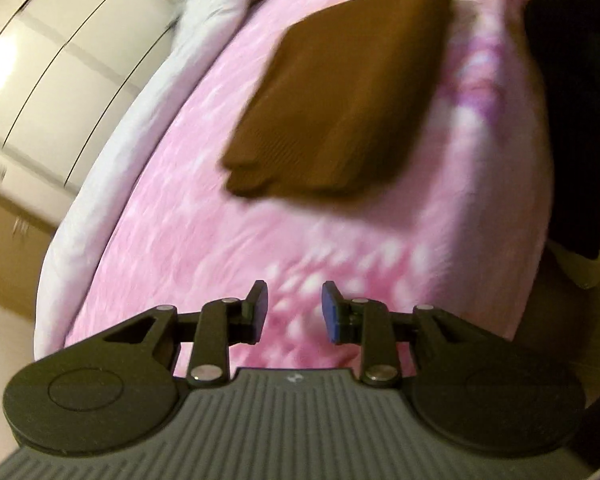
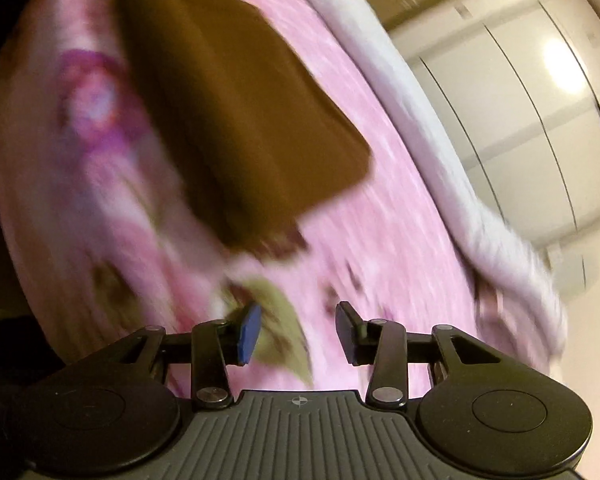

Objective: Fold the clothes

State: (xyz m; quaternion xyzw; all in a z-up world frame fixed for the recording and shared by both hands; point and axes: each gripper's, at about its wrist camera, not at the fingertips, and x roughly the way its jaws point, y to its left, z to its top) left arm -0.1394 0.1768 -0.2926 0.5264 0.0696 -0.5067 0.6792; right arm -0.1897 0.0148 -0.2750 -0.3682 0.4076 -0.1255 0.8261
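While both pictures are blurry, the main things are easy to see. A brown cloth [image 1: 336, 96] lies folded into a flat, neat block on a bed with a pink cover [image 1: 228, 248]. It sits in the middle part of the bed, well apart from both claws. In the right wrist view the same brown cloth [image 2: 240, 120] shows with one corner pointing toward the white edge of the bed [image 2: 412, 120]. The pink cover [image 2: 400, 248] has purple and green flower shapes on it. The left gripper [image 1: 294, 312] hangs over the near end of the bed. Its two fingers stand apart with a wide gap, and nothing is between them. The blue pads [image 1: 331, 312] on its fingers are bare. The right gripper [image 2: 297, 334] also hangs over the near end of the bed, with a wide gap and nothing held. A white padded border [image 1: 140, 120] runs along one long side of the bed. Past that side stand pale cupboard doors [image 1: 60, 60] with a bright spot of light on them. Something dark [image 1: 572, 120] is at the other side of the bed; I cannot tell what it is.
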